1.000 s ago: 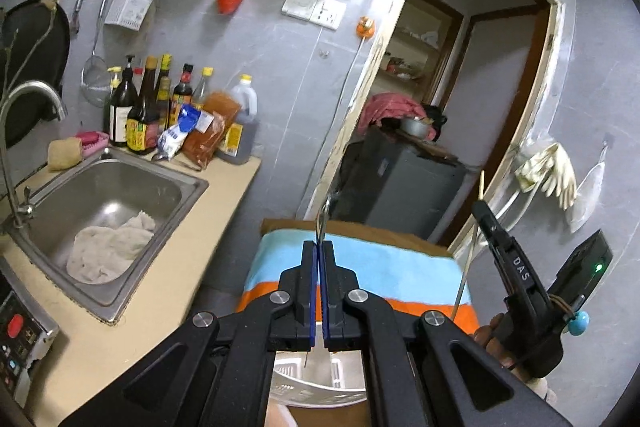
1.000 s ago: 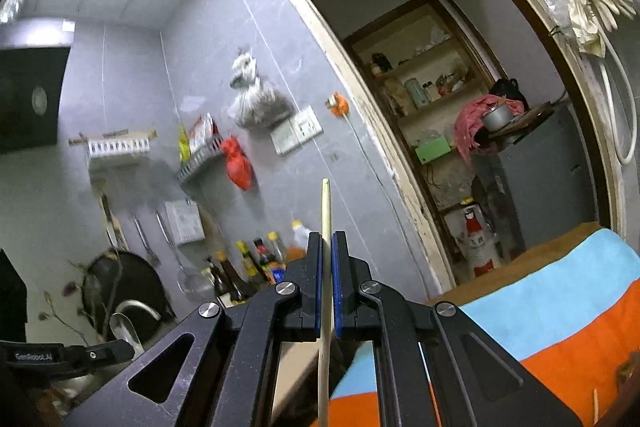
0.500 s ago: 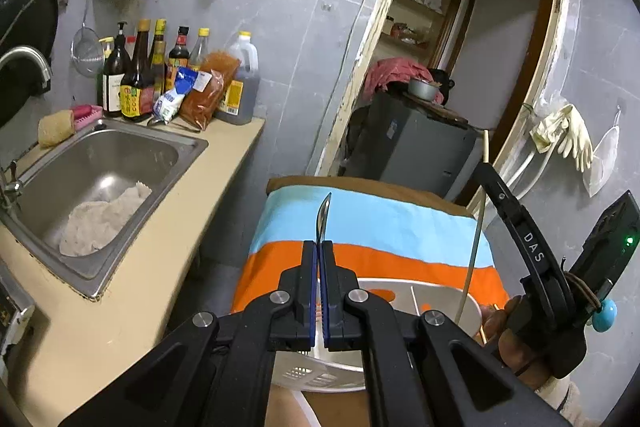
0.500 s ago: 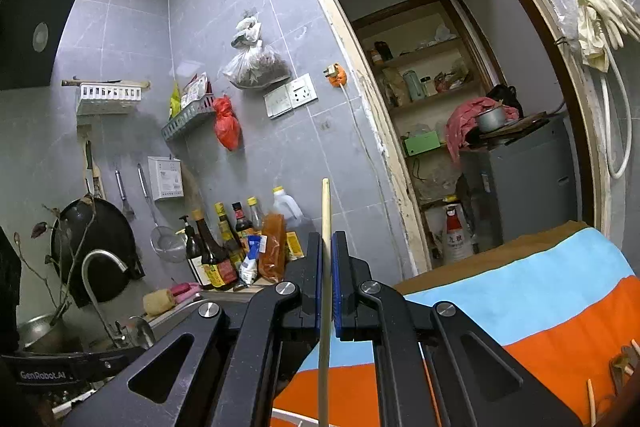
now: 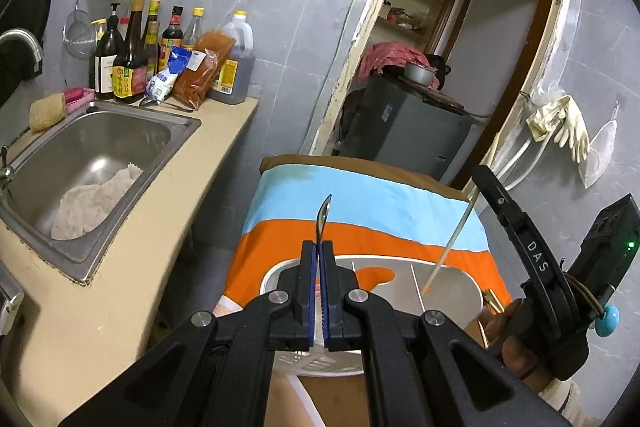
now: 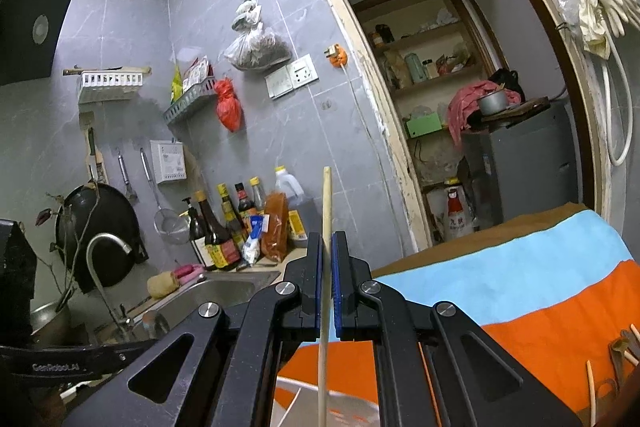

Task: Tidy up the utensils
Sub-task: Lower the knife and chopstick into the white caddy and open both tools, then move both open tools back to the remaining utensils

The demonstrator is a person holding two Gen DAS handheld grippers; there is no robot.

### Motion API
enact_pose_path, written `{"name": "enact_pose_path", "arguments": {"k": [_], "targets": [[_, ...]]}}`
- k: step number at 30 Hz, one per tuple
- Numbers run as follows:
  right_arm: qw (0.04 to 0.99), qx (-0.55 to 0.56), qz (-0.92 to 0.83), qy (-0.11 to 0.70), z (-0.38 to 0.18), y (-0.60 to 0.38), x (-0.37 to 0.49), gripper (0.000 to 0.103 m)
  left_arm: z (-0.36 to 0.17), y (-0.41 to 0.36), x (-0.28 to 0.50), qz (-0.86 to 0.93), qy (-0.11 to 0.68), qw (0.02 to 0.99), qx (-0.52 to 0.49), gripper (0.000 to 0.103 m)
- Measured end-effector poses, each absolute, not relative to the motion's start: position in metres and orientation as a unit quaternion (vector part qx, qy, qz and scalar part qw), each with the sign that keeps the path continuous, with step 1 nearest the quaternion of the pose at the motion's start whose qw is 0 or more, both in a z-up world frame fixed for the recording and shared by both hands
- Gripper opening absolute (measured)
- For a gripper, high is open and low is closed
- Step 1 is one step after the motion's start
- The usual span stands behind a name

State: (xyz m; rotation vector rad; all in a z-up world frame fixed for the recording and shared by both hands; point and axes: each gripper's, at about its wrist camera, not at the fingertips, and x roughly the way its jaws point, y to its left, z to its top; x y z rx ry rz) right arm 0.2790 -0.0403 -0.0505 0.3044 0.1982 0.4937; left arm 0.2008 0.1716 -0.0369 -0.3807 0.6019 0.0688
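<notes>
My left gripper (image 5: 320, 247) is shut on a thin metal utensil (image 5: 323, 217), seen edge-on, whose end sticks up past the pads. It hangs over the near rim of a white plastic utensil basket (image 5: 456, 291) with dividers, which stands on the striped cloth (image 5: 360, 203). At the right, my right gripper (image 5: 486, 183) is shut on a wooden chopstick (image 5: 452, 239); the stick slants down with its lower tip inside the basket. In the right wrist view the right gripper (image 6: 327, 239) clamps the chopstick (image 6: 326, 203) upright, above the basket (image 6: 352, 403).
A steel sink (image 5: 100, 147) with a rag lies left, sauce bottles (image 5: 132, 63) behind it on the beige counter (image 5: 132, 267). A grey cabinet (image 5: 408, 131) stands in the doorway. Loose chopsticks (image 6: 616, 359) lie on the cloth right of the basket.
Both grippers have sunk and tipped toward the table. The basket now shows much more fully under the left gripper, and the chopstick's lower tip has come down into it.
</notes>
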Motion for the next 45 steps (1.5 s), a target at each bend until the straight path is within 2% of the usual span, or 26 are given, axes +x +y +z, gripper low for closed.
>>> {"name": "enact_pose_path", "arguments": {"k": [6,11,15,21,22,25,26,27,29,32,34,38,45], "targets": [[0.949,0.147,0.250,0.123,-0.053,-0.046,0.278,0.007,-0.037,0.172,0.197,0.026,0.296,0.933,-0.201,0.003],[0.947,0.149,0.254,0.126,-0.046,-0.056,0.269,0.033,-0.033,0.168,0.195,0.027,0.292,0.933,-0.210,0.005],[0.949,0.142,0.254,0.122,-0.034,-0.071,0.260,0.033,-0.027,0.159,0.192,0.026,0.275,0.938,-0.208,0.008],[0.954,0.141,0.238,0.112,-0.013,-0.105,0.248,0.046,-0.013,0.134,0.190,0.021,0.252,0.946,-0.204,0.041],[0.956,0.140,0.234,0.109,-0.009,-0.112,0.246,0.049,-0.009,0.127,0.189,0.020,0.242,0.948,-0.204,0.048],[0.960,0.138,0.222,0.102,0.003,-0.133,0.241,0.064,0.001,0.108,0.189,0.013,0.228,0.953,-0.200,0.059],[0.961,0.137,0.218,0.100,0.007,-0.141,0.239,0.069,0.004,0.100,0.190,0.011,0.224,0.955,-0.196,0.066],[0.963,0.135,0.213,0.097,0.010,-0.149,0.237,0.071,0.005,0.096,0.191,0.011,0.220,0.956,-0.194,0.070],[0.965,0.133,0.208,0.092,0.017,-0.167,0.232,0.078,0.012,0.077,0.190,0.011,0.203,0.960,-0.190,0.086],[0.967,0.129,0.202,0.087,0.024,-0.192,0.228,0.085,0.018,0.053,0.188,0.015,0.180,0.965,-0.189,0.098],[0.968,0.128,0.200,0.082,0.028,-0.206,0.225,0.086,0.021,0.037,0.186,0.021,0.168,0.969,-0.182,0.100],[0.972,0.117,0.189,0.078,0.030,-0.234,0.221,0.101,0.022,0.005,0.188,0.031,0.157,0.975,-0.157,0.102],[0.975,0.091,0.181,0.093,0.021,-0.272,0.220,0.101,0.018,-0.038,0.193,0.036,0.166,0.977,-0.127,0.102]]}}
